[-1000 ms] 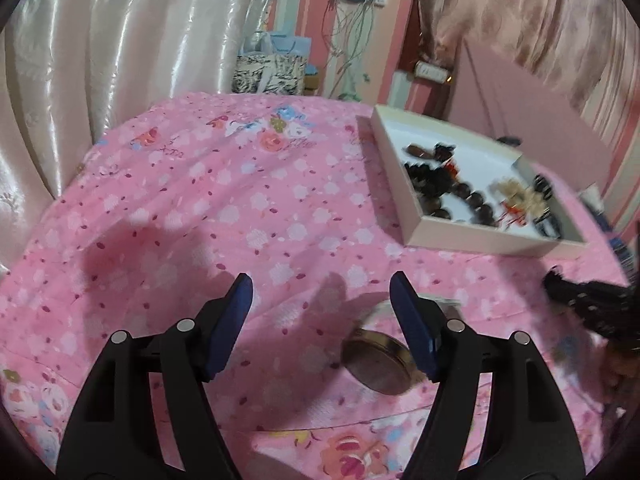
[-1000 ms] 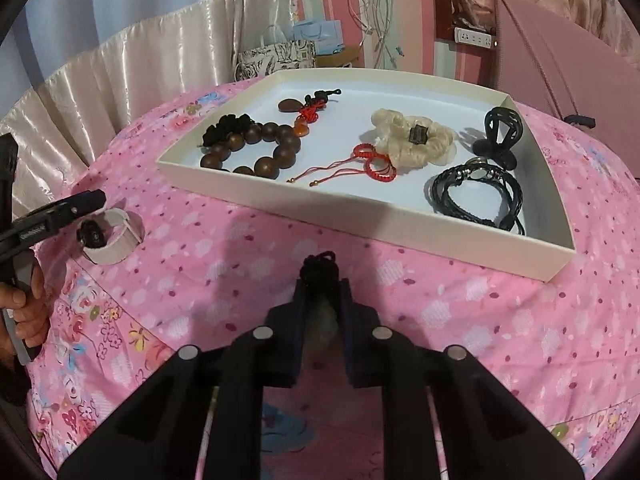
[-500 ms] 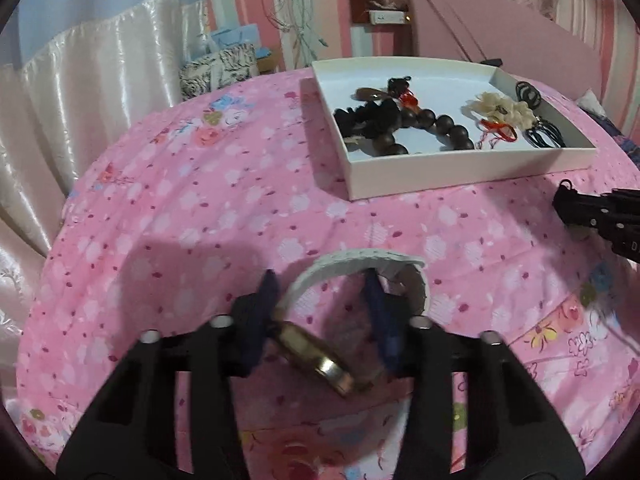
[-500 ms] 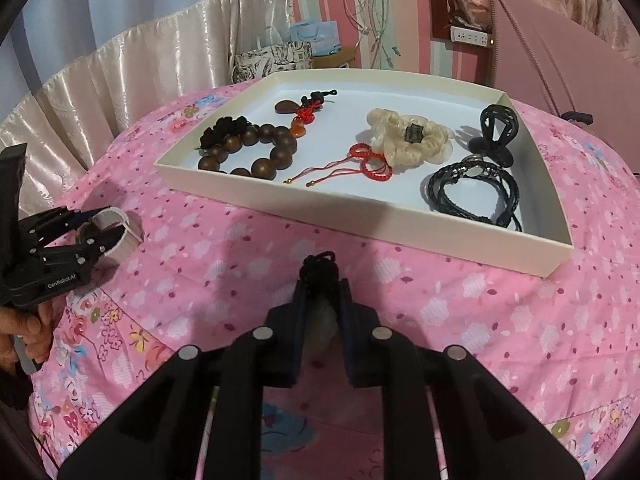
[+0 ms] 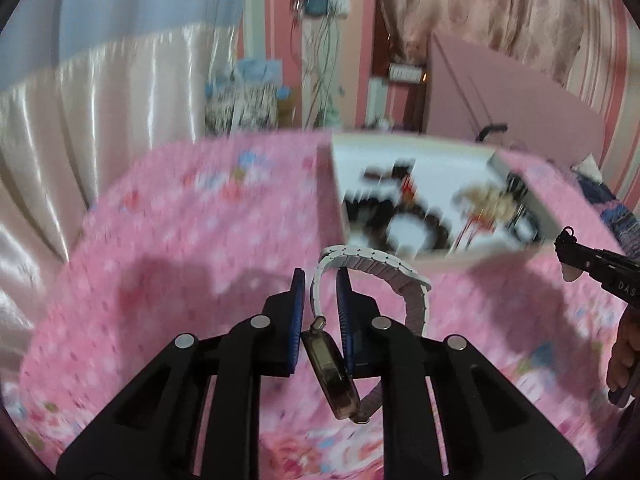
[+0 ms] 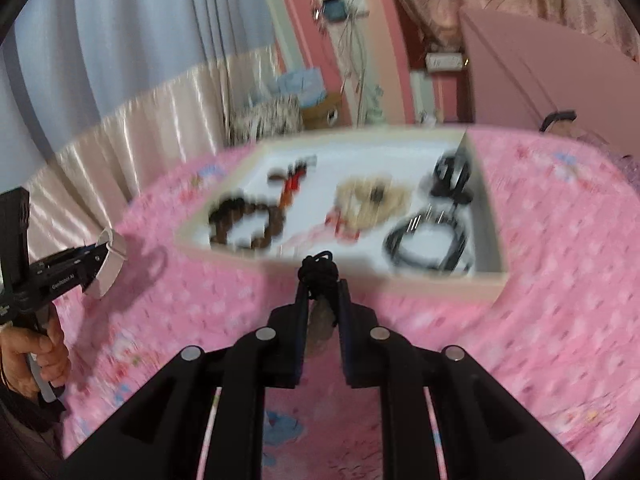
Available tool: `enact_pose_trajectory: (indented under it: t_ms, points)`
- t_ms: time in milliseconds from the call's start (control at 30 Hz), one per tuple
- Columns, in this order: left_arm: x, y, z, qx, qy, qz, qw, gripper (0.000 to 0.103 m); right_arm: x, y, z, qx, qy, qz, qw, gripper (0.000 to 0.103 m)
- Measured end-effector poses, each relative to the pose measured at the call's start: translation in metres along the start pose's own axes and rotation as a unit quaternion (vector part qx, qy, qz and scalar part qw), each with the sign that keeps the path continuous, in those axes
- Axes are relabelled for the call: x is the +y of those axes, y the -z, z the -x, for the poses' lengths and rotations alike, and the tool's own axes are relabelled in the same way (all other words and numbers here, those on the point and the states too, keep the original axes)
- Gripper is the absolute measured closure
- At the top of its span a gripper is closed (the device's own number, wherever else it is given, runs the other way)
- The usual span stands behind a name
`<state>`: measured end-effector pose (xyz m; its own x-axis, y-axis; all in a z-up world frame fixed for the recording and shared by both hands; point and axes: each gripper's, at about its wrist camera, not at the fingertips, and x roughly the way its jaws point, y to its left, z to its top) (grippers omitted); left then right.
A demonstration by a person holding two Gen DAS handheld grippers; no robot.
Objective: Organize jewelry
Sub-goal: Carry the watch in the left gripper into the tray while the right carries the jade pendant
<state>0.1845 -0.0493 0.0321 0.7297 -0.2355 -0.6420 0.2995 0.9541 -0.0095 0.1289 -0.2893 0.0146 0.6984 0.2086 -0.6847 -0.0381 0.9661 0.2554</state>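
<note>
My left gripper is shut on the white link band of a watch; its brass case hangs below the jaws, lifted off the pink bedspread. The watch also shows in the right wrist view. My right gripper is shut on a pendant with a black knotted cord, held above the bedspread just before the white tray. The tray holds dark wooden beads, a red cord piece, a cream scrunchie, a black hair claw and a black cord bracelet.
The pink floral bedspread covers the whole surface. A satin headboard and curtains stand behind on the left. A pink board leans at the back right. Both views are motion-blurred.
My left gripper closed on the watch band and lifted the watch off the bedspread. Both grippers rose and moved toward the tray; the right one still holds the pendant.
</note>
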Motion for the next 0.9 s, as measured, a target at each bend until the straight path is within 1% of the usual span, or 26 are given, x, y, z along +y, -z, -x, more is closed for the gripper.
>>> enact_pose_trajectory:
  t_ms: [33, 133, 200, 233, 367, 433, 533, 633, 733, 800, 867, 900]
  points:
    - [-0.005, -0.012, 0.003, -0.007, 0.005, 0.000, 1.0000, 0.089, -0.002, -0.011, 0.008, -0.014, 0.000, -0.001, 1.000, 0.089]
    - [-0.025, -0.040, -0.001, -0.021, 0.015, 0.002, 0.9997, 0.089, -0.008, -0.034, 0.018, -0.034, -0.001, -0.003, 0.999, 0.089]
    - [-0.037, -0.052, -0.005, -0.028, 0.028, 0.006, 0.9992, 0.089, -0.014, -0.048, 0.021, -0.048, 0.005, -0.008, 0.999, 0.089]
    - [-0.046, -0.058, -0.010, -0.029, 0.036, 0.008, 0.9989, 0.089, -0.021, -0.055, 0.020, -0.056, 0.001, -0.020, 0.998, 0.090]
    - [-0.076, -0.077, -0.035, -0.025, 0.045, 0.011, 0.9986, 0.089, -0.032, -0.073, 0.012, -0.068, -0.005, -0.046, 0.997, 0.090]
    - [-0.089, -0.082, -0.044, -0.024, 0.043, 0.007, 0.9988, 0.088, -0.032, -0.083, 0.004, -0.066, -0.002, -0.042, 0.997, 0.090]
    - [-0.106, -0.090, -0.067, -0.014, 0.055, 0.011, 0.9983, 0.088, -0.030, -0.094, -0.010, -0.059, 0.002, -0.032, 0.998, 0.090]
    - [-0.124, -0.099, -0.096, -0.005, 0.041, 0.002, 0.9992, 0.088, -0.030, -0.106, -0.029, -0.050, 0.010, -0.027, 0.998, 0.090]
    - [-0.131, -0.104, -0.121, 0.005, 0.048, 0.012, 0.9988, 0.088, -0.031, -0.114, -0.051, -0.038, 0.012, -0.024, 0.999, 0.090]
    - [-0.134, -0.102, -0.132, 0.007, 0.043, 0.012, 0.9990, 0.088, -0.034, -0.117, -0.067, -0.028, 0.021, -0.019, 0.999, 0.090]
    - [-0.138, -0.094, -0.147, 0.019, 0.029, 0.007, 0.9994, 0.088, -0.040, -0.114, -0.079, -0.029, 0.037, -0.021, 0.999, 0.091]
    - [-0.138, -0.091, -0.150, 0.021, 0.028, 0.006, 0.9994, 0.087, -0.044, -0.111, -0.087, -0.020, 0.042, -0.025, 0.999, 0.091]
